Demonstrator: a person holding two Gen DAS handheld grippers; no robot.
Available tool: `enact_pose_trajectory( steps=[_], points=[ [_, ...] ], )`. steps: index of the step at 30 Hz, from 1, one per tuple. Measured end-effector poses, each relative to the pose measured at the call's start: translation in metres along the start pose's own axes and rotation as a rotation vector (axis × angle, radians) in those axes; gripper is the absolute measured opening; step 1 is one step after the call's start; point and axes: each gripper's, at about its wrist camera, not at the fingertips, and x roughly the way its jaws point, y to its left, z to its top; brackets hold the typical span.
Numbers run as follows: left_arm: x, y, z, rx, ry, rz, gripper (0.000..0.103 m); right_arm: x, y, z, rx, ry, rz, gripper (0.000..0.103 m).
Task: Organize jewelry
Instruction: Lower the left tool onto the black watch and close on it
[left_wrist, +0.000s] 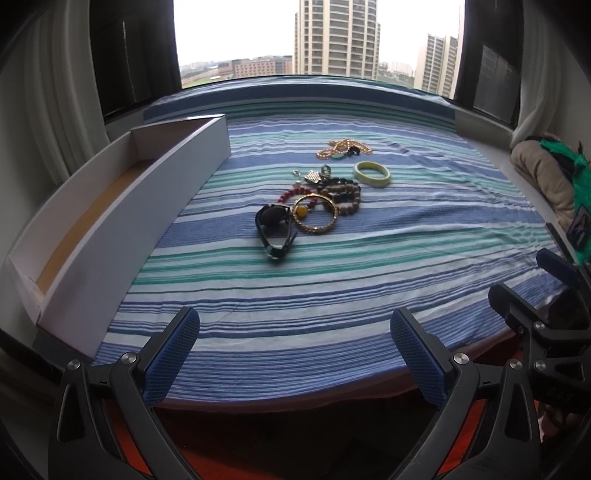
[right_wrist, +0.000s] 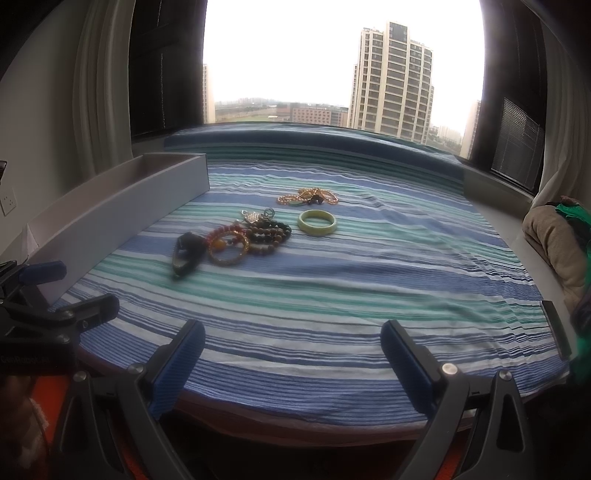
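Note:
A pile of jewelry lies on the striped cloth (left_wrist: 332, 280): a black watch (left_wrist: 274, 225), a gold bangle (left_wrist: 316, 214), brown bead bracelets (left_wrist: 341, 194), a pale green bangle (left_wrist: 372, 173) and a gold chain (left_wrist: 343, 147). The right wrist view shows the same watch (right_wrist: 186, 253), gold bangle (right_wrist: 227, 249), green bangle (right_wrist: 317, 221) and chain (right_wrist: 308, 196). A long white open box (left_wrist: 110, 206) stands left of the pile, empty inside. My left gripper (left_wrist: 295, 354) is open and empty at the near edge. My right gripper (right_wrist: 293, 354) is open and empty too.
Folded beige and green fabric (left_wrist: 546, 177) lies at the right edge. A window with curtains is behind the surface. The right gripper shows at the right of the left wrist view (left_wrist: 546, 295); the left gripper shows at the left of the right wrist view (right_wrist: 55, 302).

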Motion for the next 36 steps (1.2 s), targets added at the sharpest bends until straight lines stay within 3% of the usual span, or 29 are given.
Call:
enact_pose_trajectory(
  steps=[15,20,25,30,33,35,36],
  points=[
    [0.028,0.044,0.022,-0.158,0.040,-0.009,0.103,0.005,-0.004,-0.004,0.014,0.006,0.019,0.098],
    [0.068,0.052,0.047,-0.184,0.061,0.020,0.102,0.006,-0.010,-0.005,0.031,0.008,0.021,0.098],
    [0.136,0.057,0.065,-0.197,0.149,0.048,0.101,0.004,-0.014,-0.007,0.042,0.008,0.020,0.098],
    [0.190,0.052,0.068,-0.183,0.236,0.092,0.077,0.000,-0.023,-0.007,0.061,0.002,0.006,0.098],
    [0.196,0.050,0.065,-0.168,0.222,0.119,0.059,0.001,-0.030,-0.007,0.074,0.007,0.005,0.098],
    [0.192,0.051,0.064,-0.151,0.214,0.107,0.021,0.001,-0.036,-0.005,0.077,0.004,0.013,0.098],
    [0.188,0.053,0.063,-0.158,0.215,0.084,0.009,0.001,-0.039,-0.003,0.079,0.000,0.020,0.098]
  ],
)
